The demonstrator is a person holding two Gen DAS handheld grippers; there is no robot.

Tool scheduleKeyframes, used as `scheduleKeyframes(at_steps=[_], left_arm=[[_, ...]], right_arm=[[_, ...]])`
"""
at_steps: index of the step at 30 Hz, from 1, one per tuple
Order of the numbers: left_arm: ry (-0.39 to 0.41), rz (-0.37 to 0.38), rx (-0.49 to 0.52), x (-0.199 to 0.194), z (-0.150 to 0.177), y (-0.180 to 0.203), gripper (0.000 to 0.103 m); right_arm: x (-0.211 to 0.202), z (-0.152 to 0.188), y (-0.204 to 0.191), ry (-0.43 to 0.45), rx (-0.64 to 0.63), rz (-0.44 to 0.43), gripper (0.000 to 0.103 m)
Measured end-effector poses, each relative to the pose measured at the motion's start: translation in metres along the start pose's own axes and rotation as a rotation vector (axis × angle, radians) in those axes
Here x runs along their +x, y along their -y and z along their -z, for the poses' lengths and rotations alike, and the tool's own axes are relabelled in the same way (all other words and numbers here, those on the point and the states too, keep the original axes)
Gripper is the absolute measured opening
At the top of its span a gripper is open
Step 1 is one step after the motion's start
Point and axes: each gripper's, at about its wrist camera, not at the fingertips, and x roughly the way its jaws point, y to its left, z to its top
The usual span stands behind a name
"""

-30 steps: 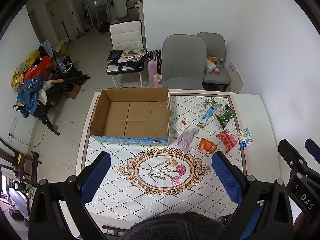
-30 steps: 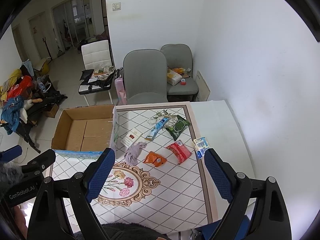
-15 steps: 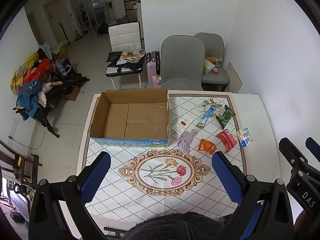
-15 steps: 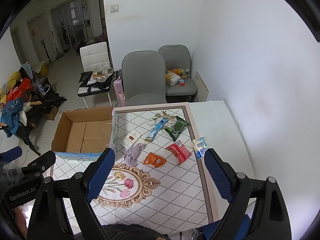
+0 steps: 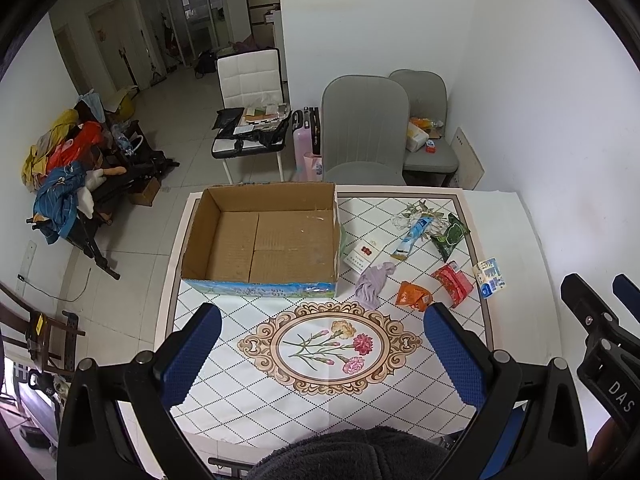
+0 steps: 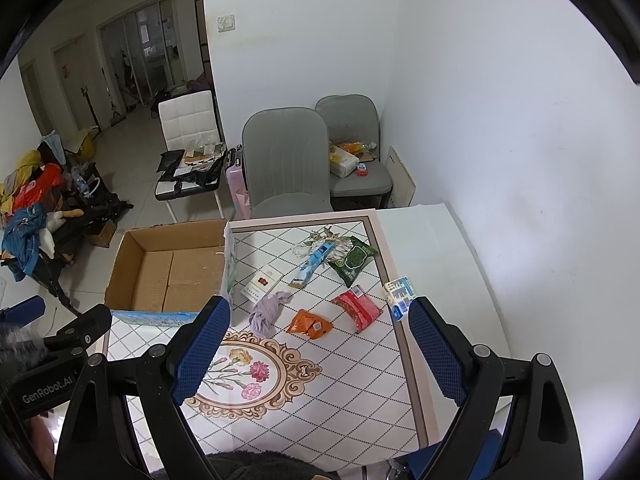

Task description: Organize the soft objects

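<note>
An open cardboard box [image 5: 260, 240] [image 6: 168, 268] stands empty on the left of the patterned table [image 5: 328, 384]. To its right lie a crumpled lilac cloth [image 5: 372, 284] [image 6: 270, 308], an orange packet [image 5: 414, 295] [image 6: 310, 324], a red packet [image 5: 454, 282] [image 6: 358, 307], a green pouch [image 5: 450, 236] [image 6: 352, 260], a blue tube [image 5: 414, 236] [image 6: 314, 264], a white-and-red carton [image 5: 364, 254] [image 6: 262, 282] and a blue-white box [image 5: 490, 278] [image 6: 400, 294]. My left gripper [image 5: 322, 354] and right gripper [image 6: 318, 348] hover high above the table, both open with nothing held.
Two grey chairs [image 5: 362, 120] [image 6: 286, 160] stand behind the table against the white wall. A white chair [image 5: 250, 104] with clutter and a heap of clothes [image 5: 60, 168] sit on the floor to the left. A dark fuzzy thing [image 5: 352, 456] fills the bottom edge.
Both views have risen and pulled back slightly, so the table looks a little smaller. Nothing on the table has moved and both grippers stay open.
</note>
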Motion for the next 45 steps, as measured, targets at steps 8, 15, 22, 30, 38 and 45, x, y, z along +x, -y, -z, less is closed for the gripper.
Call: scheduleKeyframes(at_steps=[8,15,22,30,38,45], left_arm=[[0.004,-0.001,0.000,-0.001,0.000,0.000,0.103],[0.009,0.000,-0.002,-0.003,0.002,-0.001,0.103],[0.010,0.000,-0.002,-0.004,0.003,-0.002,0.103],[-0.020,0.079,0.061,0.023,-0.015,0.019,0.103],[-0.176,0.111,0.267,0.147,-0.064,0.078,0.102],[-0.379,0.080,0.373,0.285,-0.082,0.143,0.092]], right_arm=[[-0.003,0.000,0.002,0.005,0.004,-0.008,0.093],[-0.005,0.000,0.004,0.011,0.007,-0.014,0.093],[-0.006,-0.001,0.007,0.010,0.009,-0.020,0.093],[0.034,-0.008,0.027,-0.095,0.017,-0.069,0.093],[0.189,-0.017,0.078,-0.310,-0.003,-0.117,0.093],[0.380,0.000,0.112,-0.588,0.010,-0.156,0.093]])
